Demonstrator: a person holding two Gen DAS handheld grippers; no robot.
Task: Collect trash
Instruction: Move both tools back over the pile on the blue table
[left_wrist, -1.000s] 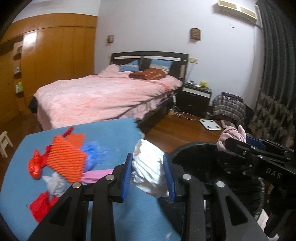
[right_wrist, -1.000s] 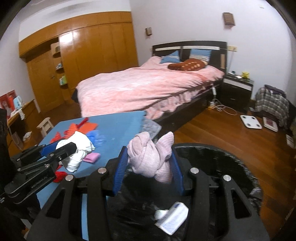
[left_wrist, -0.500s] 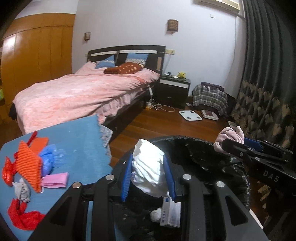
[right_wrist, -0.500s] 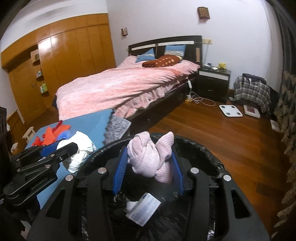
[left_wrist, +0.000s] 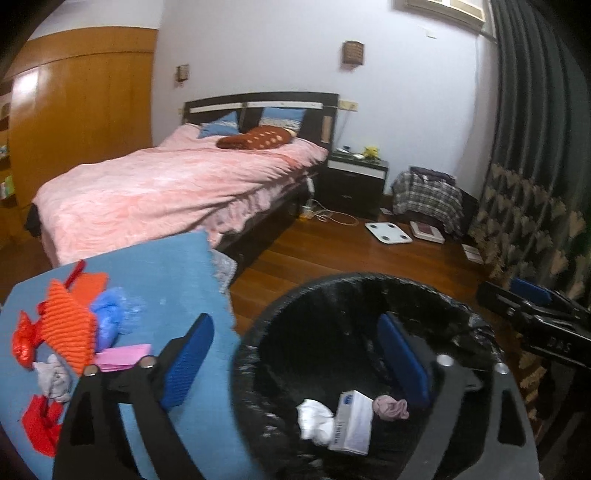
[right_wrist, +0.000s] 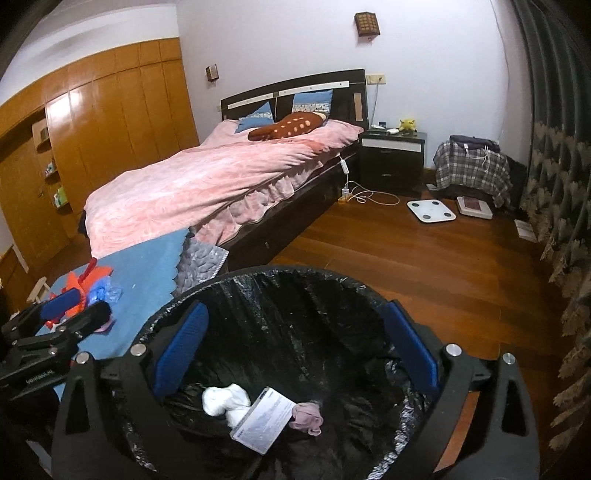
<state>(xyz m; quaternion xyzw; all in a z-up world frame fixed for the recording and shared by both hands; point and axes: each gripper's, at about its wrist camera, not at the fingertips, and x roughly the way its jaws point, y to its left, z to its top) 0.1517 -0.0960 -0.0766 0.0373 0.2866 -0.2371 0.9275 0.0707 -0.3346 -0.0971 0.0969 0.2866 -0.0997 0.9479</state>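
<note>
Trash bin (right_wrist: 280, 295), black-lined, is straddled at its rim by both spread, empty hand-held grippers: left (left_wrist: 295, 360), right (right_wrist: 295, 352); white wad (right_wrist: 221, 400), card (right_wrist: 264, 419) and pink cloth (right_wrist: 306, 415) are seen inside.

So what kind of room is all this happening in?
A bedroom in a home, most likely. There is a double bed with a pink quilt, a dark bedside cabinet next to it, and a wall of built-in wooden wardrobes. A black-lined bin sits in front.

The right tongs (left_wrist: 532, 306) bear the faint letters "DAS" on their side; no other text is legible.
</note>
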